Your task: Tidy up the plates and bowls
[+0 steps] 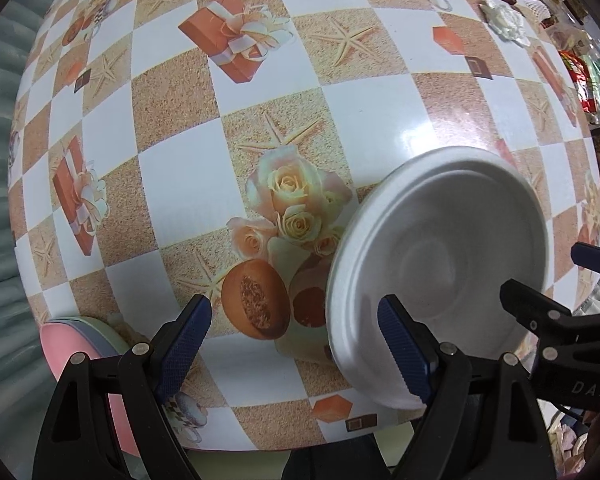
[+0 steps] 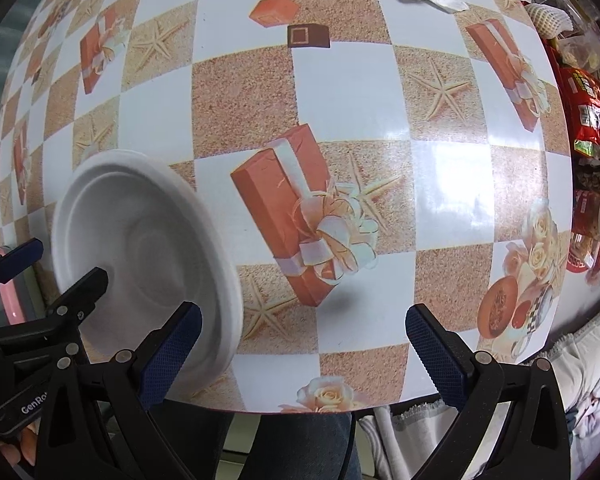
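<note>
While the white plate (image 1: pixel 440 264) lies flat near the desk's (image 1: pixel 364 120) six o'clock edge, both the left tool (image 1: pixel 296 344) and right tool (image 2: pixel 304 344) hang wide open, empty. It looks light, stiff, shallow; its thin rim suits pinching.

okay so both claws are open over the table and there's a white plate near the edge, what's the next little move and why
Probably shift the left claw sideways until the white plate's near rim sits between its fingers, then lower. One finger already overlaps that rim, the jaws stand open and empty, and a pink plate stack waits on its other side.
</note>
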Available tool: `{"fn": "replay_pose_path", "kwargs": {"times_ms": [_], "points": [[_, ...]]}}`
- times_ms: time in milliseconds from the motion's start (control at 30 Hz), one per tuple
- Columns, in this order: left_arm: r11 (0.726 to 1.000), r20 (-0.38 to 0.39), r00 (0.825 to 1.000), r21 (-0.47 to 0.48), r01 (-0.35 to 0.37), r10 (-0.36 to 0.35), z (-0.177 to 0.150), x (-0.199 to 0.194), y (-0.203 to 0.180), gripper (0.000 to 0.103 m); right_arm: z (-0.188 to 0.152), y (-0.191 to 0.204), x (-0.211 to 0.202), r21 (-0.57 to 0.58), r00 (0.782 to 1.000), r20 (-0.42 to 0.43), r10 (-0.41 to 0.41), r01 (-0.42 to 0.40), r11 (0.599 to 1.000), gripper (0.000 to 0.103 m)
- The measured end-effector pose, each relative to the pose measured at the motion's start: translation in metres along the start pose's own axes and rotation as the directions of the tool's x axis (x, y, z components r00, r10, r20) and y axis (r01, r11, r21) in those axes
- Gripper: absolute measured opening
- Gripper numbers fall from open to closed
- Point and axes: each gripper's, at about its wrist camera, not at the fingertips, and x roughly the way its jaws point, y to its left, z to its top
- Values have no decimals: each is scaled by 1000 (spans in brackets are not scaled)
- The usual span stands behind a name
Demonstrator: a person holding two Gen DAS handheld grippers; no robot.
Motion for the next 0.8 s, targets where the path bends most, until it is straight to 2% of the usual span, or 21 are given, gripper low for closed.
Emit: {"fn": "replay_pose_path", "kwargs": {"times_ms": [367,667,733,800], "points": [[1000,2,1000,-5,5,-5,4,19,-8,88,10,-21,9,17,1000,-6,-1,1,1000,103],[1000,14,1000,-22,16,-16,12,28,-13,88,11,-14,28,7,1000,-13,13,-13,1000,103],[999,18,1000,-27,22,-22,15,26,-11,90,13,-14,31,15,1000,-7,21,-21,1000,103],[999,17,1000,-36,14,-13,18,28,-7,98,14,-14,36,21,999,-4,37,-37,999,103]]}}
